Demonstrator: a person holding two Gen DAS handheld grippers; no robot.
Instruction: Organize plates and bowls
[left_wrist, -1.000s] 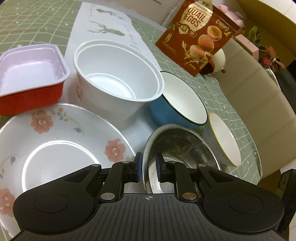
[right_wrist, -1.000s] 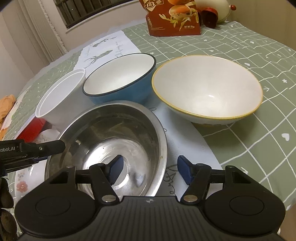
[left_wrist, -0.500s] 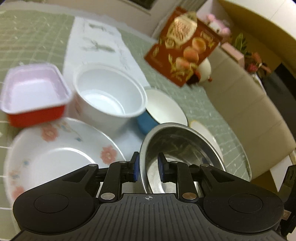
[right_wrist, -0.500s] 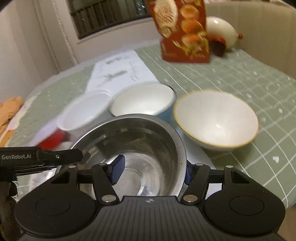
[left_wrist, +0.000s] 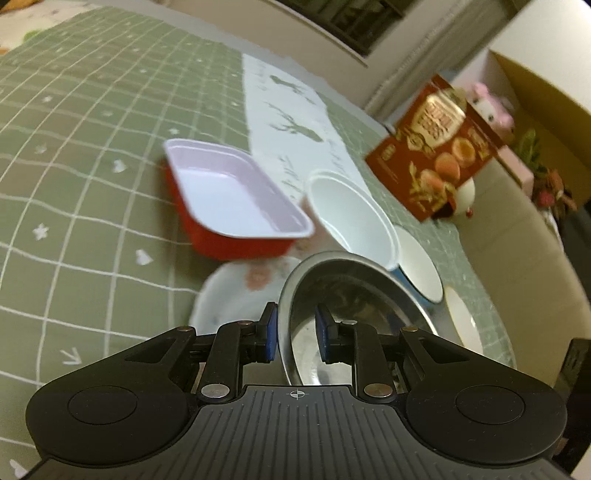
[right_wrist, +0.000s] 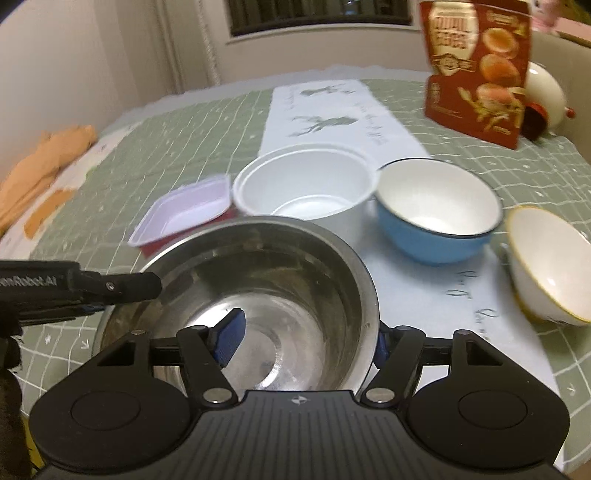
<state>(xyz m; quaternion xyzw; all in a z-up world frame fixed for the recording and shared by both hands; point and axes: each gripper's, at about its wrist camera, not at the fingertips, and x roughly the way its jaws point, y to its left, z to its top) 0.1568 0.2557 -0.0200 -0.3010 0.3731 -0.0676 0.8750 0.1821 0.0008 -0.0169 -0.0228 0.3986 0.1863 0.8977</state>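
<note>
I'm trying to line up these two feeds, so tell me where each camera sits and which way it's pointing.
Left wrist: sits on the left claw, looking along its fingers, which straddle the steel bowl rim, toward the red tray and snack pouch.
Right wrist: sits on the right claw, fingers straddling the opposite rim, facing the window; the left claw enters at left.
Shared: steel bowl, white tub, blue bowl, red tray, pouch.
</note>
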